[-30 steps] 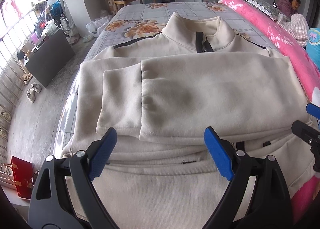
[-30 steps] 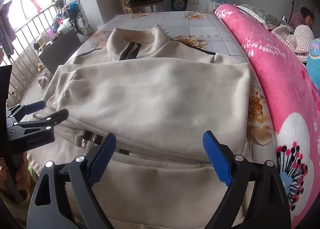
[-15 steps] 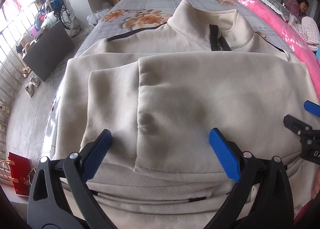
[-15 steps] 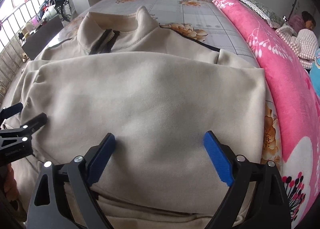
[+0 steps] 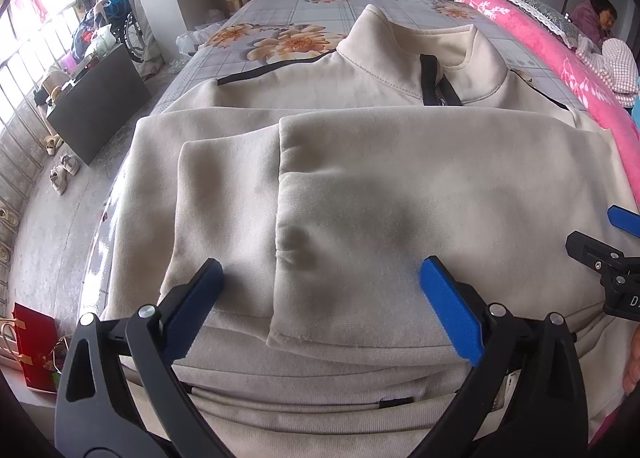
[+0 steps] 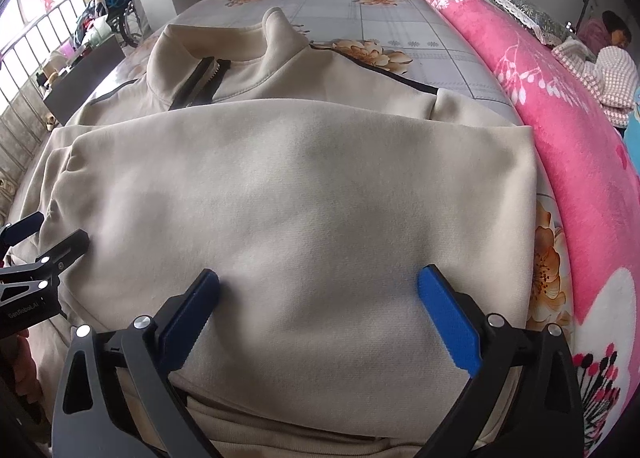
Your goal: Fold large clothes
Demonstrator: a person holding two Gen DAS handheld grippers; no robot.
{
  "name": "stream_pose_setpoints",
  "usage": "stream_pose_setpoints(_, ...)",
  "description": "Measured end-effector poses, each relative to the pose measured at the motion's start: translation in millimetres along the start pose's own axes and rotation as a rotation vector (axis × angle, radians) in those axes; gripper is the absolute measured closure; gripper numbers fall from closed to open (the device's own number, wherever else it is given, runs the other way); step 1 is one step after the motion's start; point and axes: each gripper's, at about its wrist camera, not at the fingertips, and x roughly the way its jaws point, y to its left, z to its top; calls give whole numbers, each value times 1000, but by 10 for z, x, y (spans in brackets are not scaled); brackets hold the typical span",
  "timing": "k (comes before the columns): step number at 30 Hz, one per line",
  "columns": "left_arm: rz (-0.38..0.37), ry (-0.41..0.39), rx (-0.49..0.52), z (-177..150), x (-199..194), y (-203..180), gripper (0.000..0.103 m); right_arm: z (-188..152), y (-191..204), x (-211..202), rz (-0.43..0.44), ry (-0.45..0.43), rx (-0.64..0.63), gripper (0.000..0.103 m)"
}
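Observation:
A large cream zip-neck jacket (image 5: 400, 186) lies flat on the bed, its collar (image 5: 424, 54) at the far end. Both sleeves are folded across the chest, and one cuff (image 5: 224, 198) lies on the left. My left gripper (image 5: 320, 274) stands open low over the folded sleeves, its blue pads wide apart and nothing pinched. My right gripper (image 6: 318, 278) is also open, over the right half of the jacket (image 6: 300, 178). Each gripper shows at the edge of the other's view: the right gripper (image 5: 600, 270) and the left gripper (image 6: 40, 254).
The bed has a grey floral sheet (image 5: 288, 18). A rolled pink blanket (image 6: 560, 98) runs along the jacket's right side. A person (image 5: 600, 18) sits at the far right. On the floor to the left are a red bag (image 5: 34, 350), shoes (image 5: 62, 174) and a dark cabinet (image 5: 96, 98).
Both grippers have moved forward and down over the jacket, from its hem onto the folded sleeves. Their jaws have spread a little wider.

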Motion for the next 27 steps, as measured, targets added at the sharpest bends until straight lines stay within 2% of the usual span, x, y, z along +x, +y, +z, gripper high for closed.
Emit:
stream_pose_setpoints(16, -14, -17, 11, -8, 15, 14, 7, 16, 10, 24, -7, 20, 6, 6)
stream_pose_setpoints(27, -28, -45, 15, -42, 14, 29, 7, 111, 1, 76, 2, 105, 8, 6)
